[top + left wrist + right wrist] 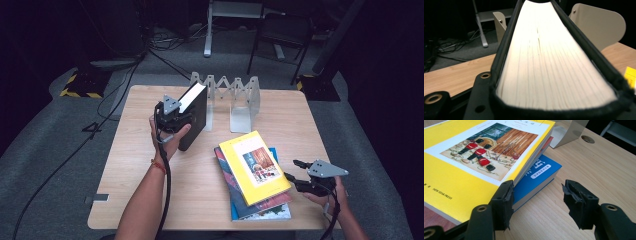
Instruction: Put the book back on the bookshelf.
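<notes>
High view: my left claw (172, 120) is clamped on a black book (192, 117), held up near the empty rack (235, 95). My right claw (536, 200) is apart beside three stacked books (255, 175) on the counter (140, 150).

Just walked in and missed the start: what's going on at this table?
A person is handling books with a gripper in each hand. The left gripper is clamped on a thick black book, holding it upright near the grey metal book rack at the back of the wooden table. The right gripper is open, its jaws beside a stack of books with a yellow book on top and a blue book beneath. No book stands in the rack yet.
</notes>
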